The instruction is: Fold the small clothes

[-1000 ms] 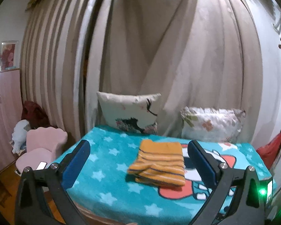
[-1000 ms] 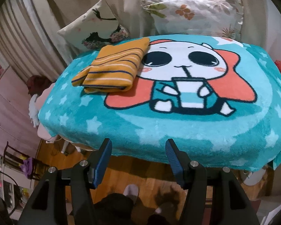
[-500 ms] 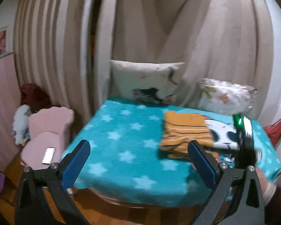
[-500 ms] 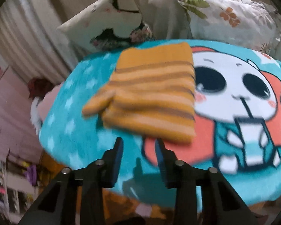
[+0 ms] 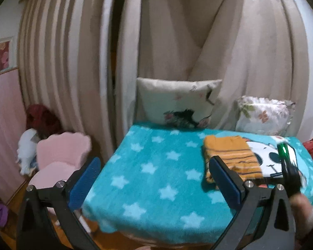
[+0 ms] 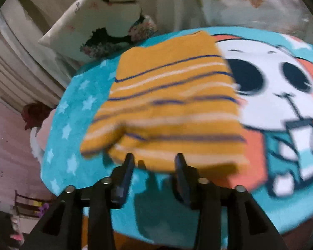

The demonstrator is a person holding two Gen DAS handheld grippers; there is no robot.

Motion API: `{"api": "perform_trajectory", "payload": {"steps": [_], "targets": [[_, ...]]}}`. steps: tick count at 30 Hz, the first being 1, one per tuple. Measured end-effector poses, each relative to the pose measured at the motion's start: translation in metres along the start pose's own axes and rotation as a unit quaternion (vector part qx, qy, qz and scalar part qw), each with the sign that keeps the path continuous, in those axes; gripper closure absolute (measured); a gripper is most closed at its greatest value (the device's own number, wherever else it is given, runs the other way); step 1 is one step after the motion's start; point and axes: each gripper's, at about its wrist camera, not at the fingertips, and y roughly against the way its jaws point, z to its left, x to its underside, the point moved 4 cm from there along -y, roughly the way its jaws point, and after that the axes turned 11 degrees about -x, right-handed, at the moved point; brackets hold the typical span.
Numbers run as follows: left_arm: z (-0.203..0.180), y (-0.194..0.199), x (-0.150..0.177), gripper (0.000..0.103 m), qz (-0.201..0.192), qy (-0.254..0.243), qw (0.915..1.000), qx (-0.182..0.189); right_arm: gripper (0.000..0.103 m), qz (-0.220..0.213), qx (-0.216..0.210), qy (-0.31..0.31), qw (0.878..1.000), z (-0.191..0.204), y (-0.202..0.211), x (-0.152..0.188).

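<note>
Orange striped shirt [image 6: 169,104] lay folded on bed [image 6: 73,108]. Right gripper [image 6: 154,164] jaws, just reopening, half apart at its near edge, empty; left gripper [image 5: 154,179] wide, empty.

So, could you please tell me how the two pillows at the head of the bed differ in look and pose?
The left pillow is plain cream with one dark motif near its lower edge; the right pillow carries scattered leaves and flowers. The left pillow stands taller against the curtain; the right pillow sits lower and looks more crumpled. Both are pale and stand at the far edge of the star blanket.
</note>
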Motion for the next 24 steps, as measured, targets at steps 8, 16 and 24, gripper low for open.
{"api": "perform_trajectory", "payload": {"steps": [8, 16, 24], "targets": [[-0.085, -0.009, -0.011, 0.0, -0.001, -0.064, 0.987, 0.147, 0.049, -0.008, 0.066, -0.046, 0.997, -0.024, 0.061, 0.077], [-0.14, 0.017, 0.028, 0.0, 0.063, -0.142, 0.9806, 0.119, 0.043, -0.023, 0.076, -0.018, 0.997, -0.028, 0.099, 0.095], [-0.139, 0.056, 0.073, 0.0, 0.125, -0.126, 0.9807, 0.082, 0.039, 0.002, 0.033, 0.051, 0.998, -0.008, 0.103, 0.119]]}}
